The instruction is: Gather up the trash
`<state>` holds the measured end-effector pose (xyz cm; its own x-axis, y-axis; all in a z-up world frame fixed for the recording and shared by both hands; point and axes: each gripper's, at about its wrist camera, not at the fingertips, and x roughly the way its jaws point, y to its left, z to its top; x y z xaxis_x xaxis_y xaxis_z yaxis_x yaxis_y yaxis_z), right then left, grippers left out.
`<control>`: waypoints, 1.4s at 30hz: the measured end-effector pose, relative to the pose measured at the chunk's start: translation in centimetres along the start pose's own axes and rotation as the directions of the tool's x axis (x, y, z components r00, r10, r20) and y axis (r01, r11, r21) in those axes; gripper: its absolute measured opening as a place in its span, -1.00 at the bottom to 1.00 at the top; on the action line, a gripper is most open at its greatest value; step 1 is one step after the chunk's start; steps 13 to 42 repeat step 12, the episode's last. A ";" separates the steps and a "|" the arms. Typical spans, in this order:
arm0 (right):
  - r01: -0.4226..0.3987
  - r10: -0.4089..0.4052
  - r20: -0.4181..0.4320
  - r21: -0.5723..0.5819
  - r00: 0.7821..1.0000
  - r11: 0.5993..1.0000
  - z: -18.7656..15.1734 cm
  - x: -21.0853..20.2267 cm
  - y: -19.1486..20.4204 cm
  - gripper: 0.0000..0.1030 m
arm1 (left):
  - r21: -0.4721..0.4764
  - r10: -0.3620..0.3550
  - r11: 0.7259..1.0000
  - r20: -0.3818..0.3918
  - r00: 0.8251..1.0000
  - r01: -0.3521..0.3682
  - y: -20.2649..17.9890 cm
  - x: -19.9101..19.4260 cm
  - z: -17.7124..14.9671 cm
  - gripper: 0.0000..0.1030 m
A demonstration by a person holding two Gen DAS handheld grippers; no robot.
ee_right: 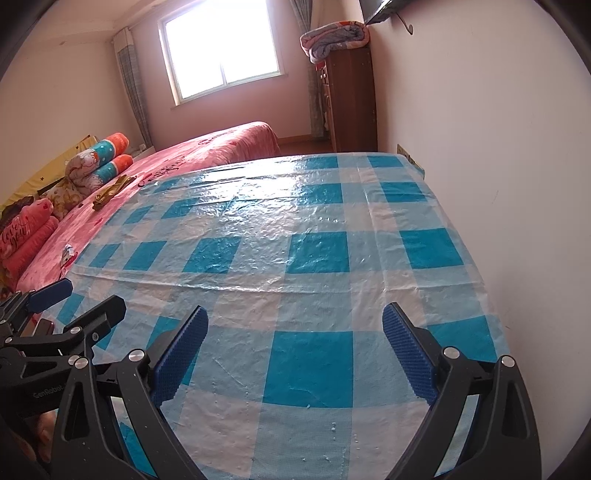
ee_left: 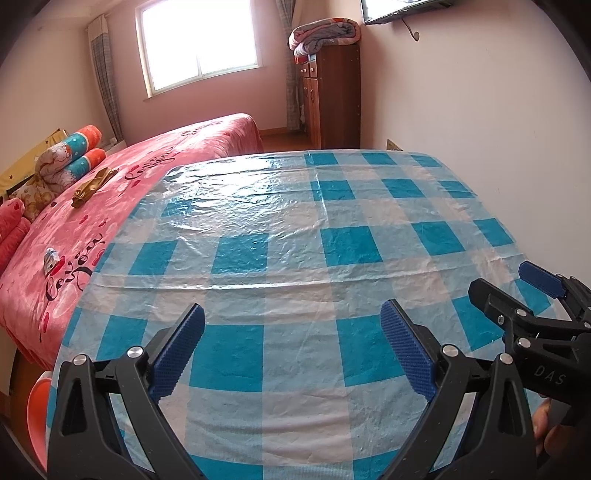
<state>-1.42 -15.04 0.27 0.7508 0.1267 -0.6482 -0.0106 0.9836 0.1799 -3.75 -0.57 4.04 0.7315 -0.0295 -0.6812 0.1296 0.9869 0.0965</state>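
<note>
Both claws hang side by side over the near edge of the counter, probably a ready pose: the left claw and the right claw are wide open and hold nothing. The checked plastic cloth is bare. Farther left, on the pink bed, lie a small crumpled wrapper and a golden scrap, likely the trash to collect.

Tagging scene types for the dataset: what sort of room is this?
Most likely a home bedroom. A bed with a pink printed cover and rolled bedding at its head stands beside a table under a blue checked plastic cloth, and a wooden wardrobe topped with a folded quilt stands near the window.
</note>
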 end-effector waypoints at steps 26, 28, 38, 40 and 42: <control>-0.019 0.024 -0.103 0.052 0.994 0.998 0.4 2.6 -1.1 0.83 | -0.011 0.024 1.000 -0.153 0.988 -0.025 -0.1 4.6 -0.1 0.87; -0.019 0.024 -0.103 0.052 0.994 0.998 0.4 2.6 -1.1 0.83 | -0.011 0.024 1.000 -0.153 0.988 -0.025 -0.1 4.6 -0.1 0.87; -0.019 0.024 -0.103 0.052 0.994 0.998 0.4 2.6 -1.1 0.83 | -0.011 0.024 1.000 -0.153 0.988 -0.025 -0.1 4.6 -0.1 0.87; -0.019 0.024 -0.103 0.052 0.994 0.998 0.4 2.6 -1.1 0.83 | -0.011 0.024 1.000 -0.153 0.988 -0.025 -0.1 4.6 -0.1 0.87; -0.019 0.024 -0.103 0.052 0.994 0.998 0.4 2.6 -1.1 0.83 | -0.011 0.024 1.000 -0.153 0.988 -0.025 -0.1 4.6 -0.1 0.87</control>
